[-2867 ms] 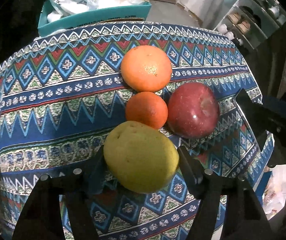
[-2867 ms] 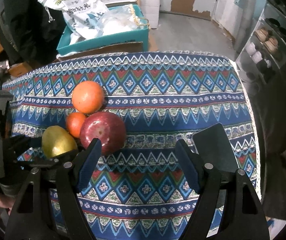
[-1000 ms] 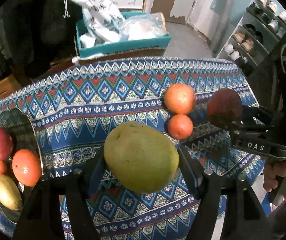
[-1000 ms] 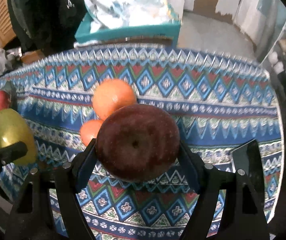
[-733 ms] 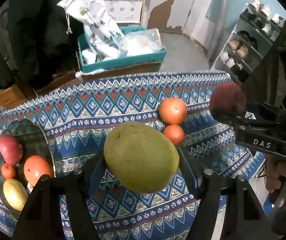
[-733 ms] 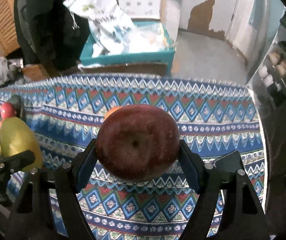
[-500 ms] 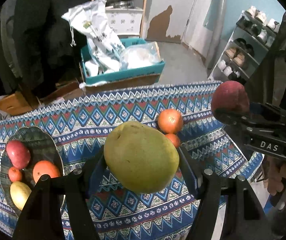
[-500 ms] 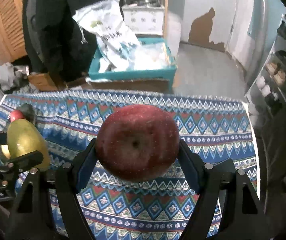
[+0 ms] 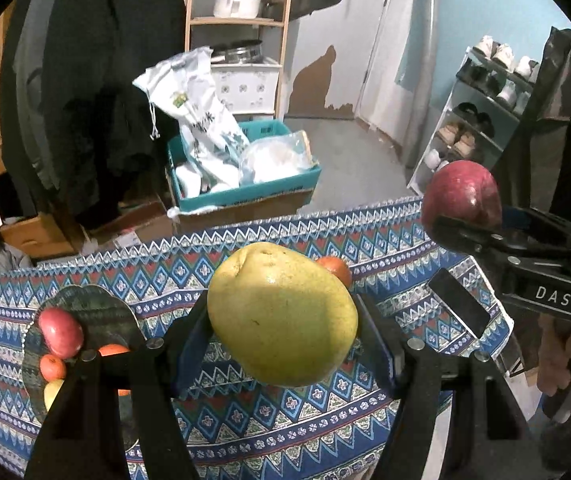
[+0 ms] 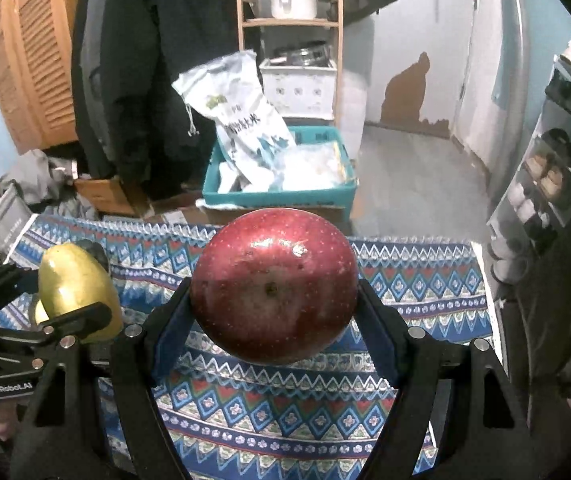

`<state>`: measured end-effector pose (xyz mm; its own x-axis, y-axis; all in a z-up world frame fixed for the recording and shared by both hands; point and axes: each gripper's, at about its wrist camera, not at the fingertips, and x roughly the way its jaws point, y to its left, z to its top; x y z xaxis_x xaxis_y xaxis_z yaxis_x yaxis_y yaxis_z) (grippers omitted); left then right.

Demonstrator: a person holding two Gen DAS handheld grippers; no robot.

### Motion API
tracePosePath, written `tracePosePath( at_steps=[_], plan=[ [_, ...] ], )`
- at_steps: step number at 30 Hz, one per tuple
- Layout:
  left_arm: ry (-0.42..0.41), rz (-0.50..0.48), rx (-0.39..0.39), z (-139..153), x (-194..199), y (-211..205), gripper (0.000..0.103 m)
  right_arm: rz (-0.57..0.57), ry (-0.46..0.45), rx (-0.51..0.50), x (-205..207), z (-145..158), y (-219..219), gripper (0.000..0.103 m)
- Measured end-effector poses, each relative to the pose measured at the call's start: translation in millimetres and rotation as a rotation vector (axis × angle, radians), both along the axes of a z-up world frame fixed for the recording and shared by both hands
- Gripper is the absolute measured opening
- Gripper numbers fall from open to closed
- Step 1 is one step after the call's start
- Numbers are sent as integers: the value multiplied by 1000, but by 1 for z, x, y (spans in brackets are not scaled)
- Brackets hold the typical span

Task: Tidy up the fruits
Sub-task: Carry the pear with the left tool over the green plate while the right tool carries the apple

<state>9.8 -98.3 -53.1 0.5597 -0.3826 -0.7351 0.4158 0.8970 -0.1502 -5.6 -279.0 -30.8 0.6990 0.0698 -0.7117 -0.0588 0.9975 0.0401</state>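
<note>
Fruit hangs above the patterned tablecloth point(image 9: 245, 432) in both grippers: the left gripper point(image 9: 283, 344) squeezes a pear point(image 9: 281, 314), the right gripper point(image 10: 273, 332) an apple point(image 10: 273, 290). Plate point(image 9: 97, 308) at the cloth's left end holds more fruit.

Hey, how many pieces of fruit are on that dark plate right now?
4 visible on the dark round plate: a red apple, a small orange below it, a larger orange beside it, and a yellow fruit at the bottom. More may hide behind the left hand-held gripper.
</note>
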Motion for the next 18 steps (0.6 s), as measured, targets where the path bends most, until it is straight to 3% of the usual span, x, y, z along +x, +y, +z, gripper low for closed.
tracePosePath(
  at_steps=[7,18],
  plan=[
    [-66,-6,-22,25,-12,9,71,15,-42,17,-5,18,6,77],
    [-97,9,-58,44,-16,26,70,46,-94,31,-10,44,23,77]
  ],
)
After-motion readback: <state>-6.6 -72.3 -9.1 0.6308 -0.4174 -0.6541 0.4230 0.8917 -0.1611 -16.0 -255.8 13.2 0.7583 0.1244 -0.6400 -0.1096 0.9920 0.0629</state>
